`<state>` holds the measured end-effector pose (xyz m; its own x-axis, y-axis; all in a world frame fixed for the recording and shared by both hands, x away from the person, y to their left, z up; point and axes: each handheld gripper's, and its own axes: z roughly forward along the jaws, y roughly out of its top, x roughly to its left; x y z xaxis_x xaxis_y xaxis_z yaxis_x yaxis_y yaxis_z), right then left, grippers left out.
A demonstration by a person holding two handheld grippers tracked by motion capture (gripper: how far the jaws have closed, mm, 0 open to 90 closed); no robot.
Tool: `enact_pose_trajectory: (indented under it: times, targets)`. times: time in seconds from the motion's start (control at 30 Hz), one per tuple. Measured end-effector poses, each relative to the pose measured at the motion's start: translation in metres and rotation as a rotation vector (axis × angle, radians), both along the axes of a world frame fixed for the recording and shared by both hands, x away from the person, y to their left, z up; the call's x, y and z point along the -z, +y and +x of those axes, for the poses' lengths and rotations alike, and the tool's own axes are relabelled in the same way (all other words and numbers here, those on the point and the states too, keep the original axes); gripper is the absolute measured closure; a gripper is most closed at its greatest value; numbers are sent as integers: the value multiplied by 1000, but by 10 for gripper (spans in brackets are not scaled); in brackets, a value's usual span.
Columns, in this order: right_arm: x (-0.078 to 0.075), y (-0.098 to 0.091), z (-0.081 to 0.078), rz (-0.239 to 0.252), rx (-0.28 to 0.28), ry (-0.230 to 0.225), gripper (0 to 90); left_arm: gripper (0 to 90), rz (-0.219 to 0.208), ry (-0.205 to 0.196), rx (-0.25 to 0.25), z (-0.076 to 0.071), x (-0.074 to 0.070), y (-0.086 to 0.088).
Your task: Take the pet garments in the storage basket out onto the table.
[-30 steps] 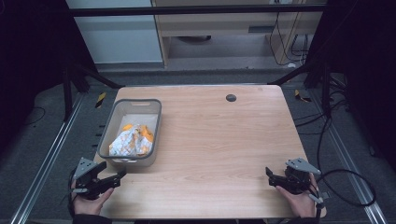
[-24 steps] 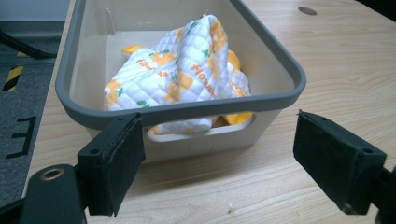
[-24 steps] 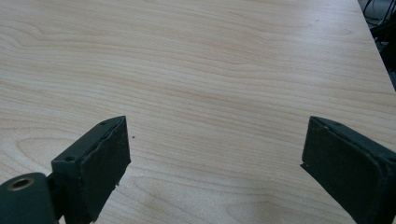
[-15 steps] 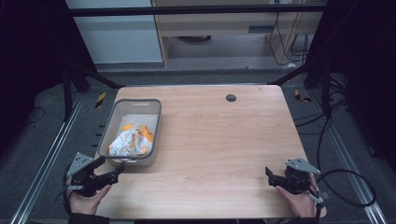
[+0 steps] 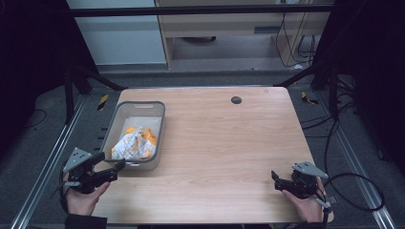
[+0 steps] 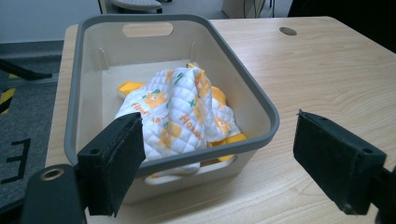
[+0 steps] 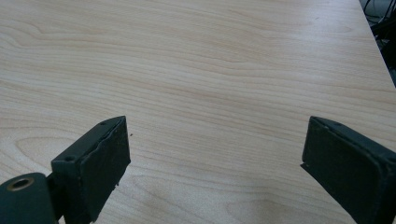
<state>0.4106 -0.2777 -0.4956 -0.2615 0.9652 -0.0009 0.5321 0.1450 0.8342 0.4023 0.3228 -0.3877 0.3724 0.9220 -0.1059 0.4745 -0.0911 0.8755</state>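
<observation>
Hands low at the near table edge, one black gripper in each. Left gripper (image 5: pixel 114 168) spread wide and holding nothing, pointed at the near end of the grey basket (image 6: pixel 261 100), jaws just short of the rim. Right gripper (image 5: pixel 276 179) also spread wide and holding nothing, resting over bare wooden table (image 7: pixel 224 60), well apart from the basket. Farther in, inside the basket, a crumpled white quilted cloth (image 6: pixel 180 109) with orange and green prints, piled over something orange (image 6: pixel 128 87) below. Nothing grabbed yet. Looks like the very start: reach in, pinch the cloth, lift out — all still left to do. Beyond, a small dark hole (image 5: pixel 236 99) near the far table edge.
</observation>
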Motion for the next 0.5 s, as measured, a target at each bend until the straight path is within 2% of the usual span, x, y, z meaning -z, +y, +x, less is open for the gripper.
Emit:
enact_pose_trajectory:
  times: [0.5]
  targets:
    - [0, -2, 0, 2, 5, -3, 76, 161, 40, 35, 36, 27, -16, -6]
